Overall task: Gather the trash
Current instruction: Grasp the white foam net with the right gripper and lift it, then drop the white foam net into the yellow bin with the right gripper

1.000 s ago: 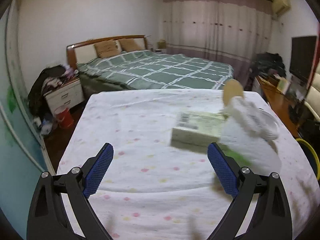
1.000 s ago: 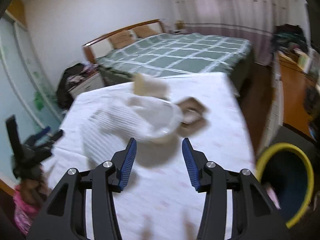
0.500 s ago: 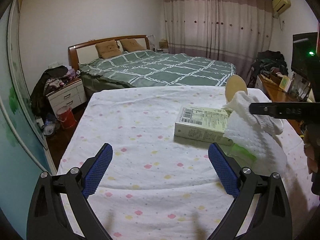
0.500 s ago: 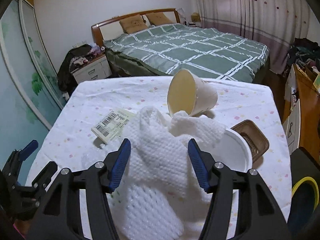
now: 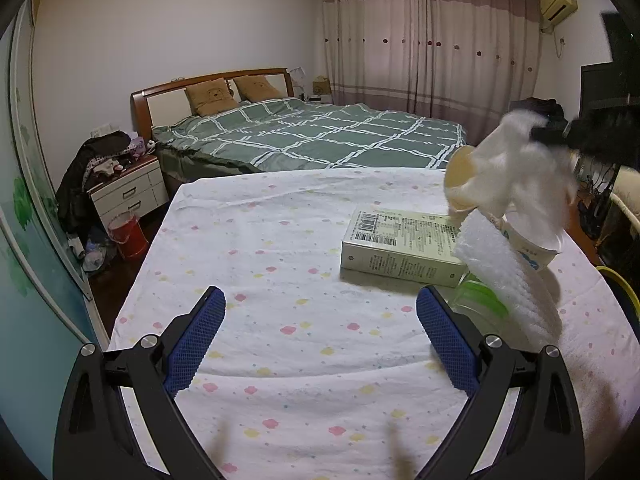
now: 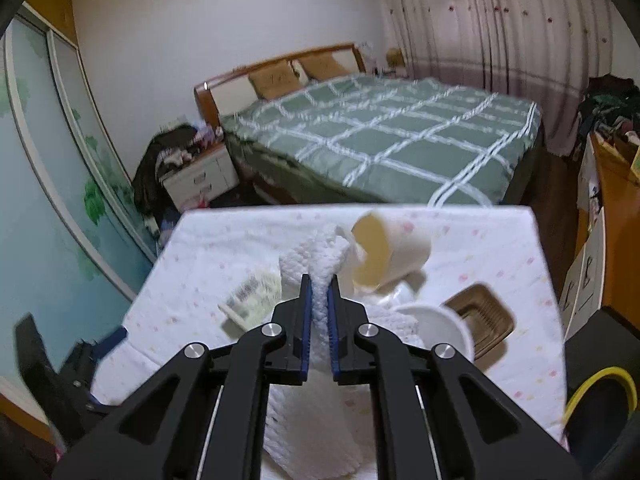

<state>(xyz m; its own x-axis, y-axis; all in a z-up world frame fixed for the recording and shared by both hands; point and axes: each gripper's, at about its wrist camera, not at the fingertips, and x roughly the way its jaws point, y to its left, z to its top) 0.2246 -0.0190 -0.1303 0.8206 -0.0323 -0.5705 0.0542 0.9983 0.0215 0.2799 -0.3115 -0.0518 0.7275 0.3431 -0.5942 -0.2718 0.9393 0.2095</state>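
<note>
R gripper [image 6: 318,300] has just been closing and is now clamped on the white foam wrap [image 6: 316,276], pads pinching a fold w/ the rest hanging below and trailing onto the table [image 6: 500,232]; wrap's long axis runs roughly along the gripper's pointing line, upper end poking past the tips, lower end draped under the jaws; yellow-rimmed bin [image 6: 600,384] sits off the table's near R corner, low and to the R of the gripper, so the coming carry likely swings R and down; R hand is clearly the nearer one to the bin; L gripper [image 5: 320,340] hangs w/ jaws wide apart, nothing btwn them, over bare cloth; box [image 5: 400,244] lies ahead and to its R, long axis across the view; tan cup [image 6: 388,252] on its side just beyond the wrap, white cup [image 6: 436,328] and brown tray [image 6: 480,316] to the R
</note>
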